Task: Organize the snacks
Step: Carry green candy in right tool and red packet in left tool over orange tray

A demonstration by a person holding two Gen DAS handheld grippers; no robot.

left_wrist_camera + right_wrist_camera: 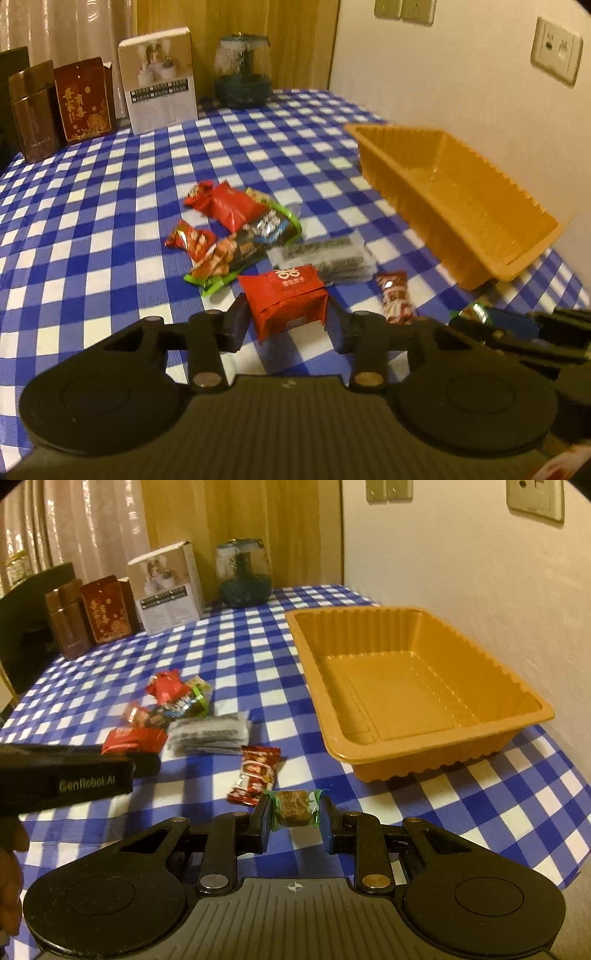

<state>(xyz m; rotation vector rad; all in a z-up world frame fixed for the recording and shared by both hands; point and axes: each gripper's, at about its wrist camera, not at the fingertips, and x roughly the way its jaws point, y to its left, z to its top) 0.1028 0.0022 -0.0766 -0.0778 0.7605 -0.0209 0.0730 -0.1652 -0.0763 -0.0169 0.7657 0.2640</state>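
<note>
Gripping both: left tool (286, 323) pinches red packet (284, 301); right tool (295, 825) pinches green-wrapped sweet (293, 808). Empty orange tray (532, 698) waits far right, prob. their destination.

Tablecloth (258, 657): woven cloth, blue/white check, matt. Tray (417, 760), right of frame: thin moulded plastic, orange-brown, ribbed walls, semi-gloss. Red packet (286, 302), centre: glossy foil/plastic w/ creases. Small snack (293, 808), lower centre: clear shiny wrapper, green ends. Left gripper (288, 325) & right gripper (293, 827): matt black plastic, metal pivot pins. White box (160, 79), upper left: smooth cardboard.
</note>
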